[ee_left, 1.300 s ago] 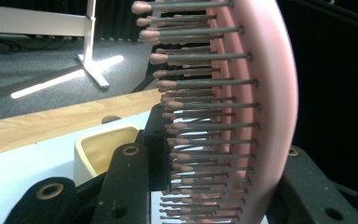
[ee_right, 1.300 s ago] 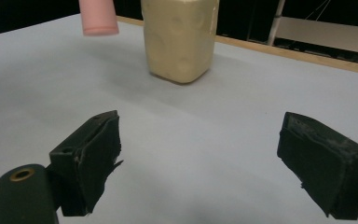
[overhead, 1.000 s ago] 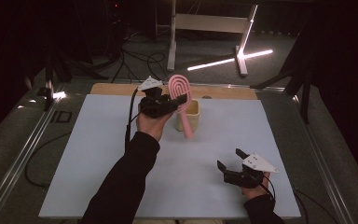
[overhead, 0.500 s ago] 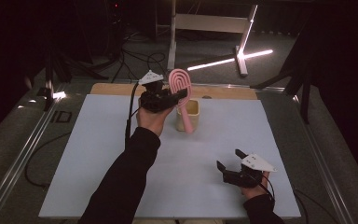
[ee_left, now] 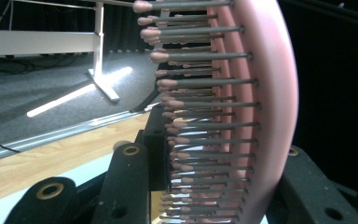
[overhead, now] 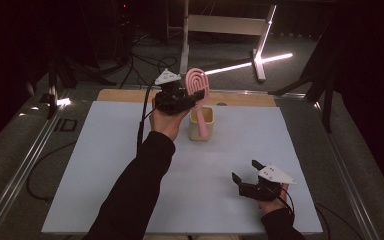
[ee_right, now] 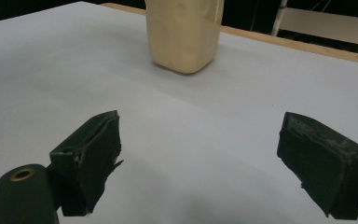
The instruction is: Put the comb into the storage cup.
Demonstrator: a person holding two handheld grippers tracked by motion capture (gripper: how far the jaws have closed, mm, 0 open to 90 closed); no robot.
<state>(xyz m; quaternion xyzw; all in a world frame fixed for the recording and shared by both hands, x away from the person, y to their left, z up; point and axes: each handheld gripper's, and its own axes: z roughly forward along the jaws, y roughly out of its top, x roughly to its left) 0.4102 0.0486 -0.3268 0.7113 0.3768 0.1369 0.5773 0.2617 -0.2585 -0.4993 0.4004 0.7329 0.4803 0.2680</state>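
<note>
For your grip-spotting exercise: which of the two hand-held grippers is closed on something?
The left hand-held gripper, raised over the cup, clamps a pink hairbrush; the right one sits open with nothing between its jaws.

No readable text, label, brand or number — none on anything.

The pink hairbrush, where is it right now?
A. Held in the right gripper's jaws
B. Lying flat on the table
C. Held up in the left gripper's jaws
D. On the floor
C. The left gripper is shut on the pink hairbrush, holding its head up over the yellow cup, while the right gripper sits open on the table.
</note>
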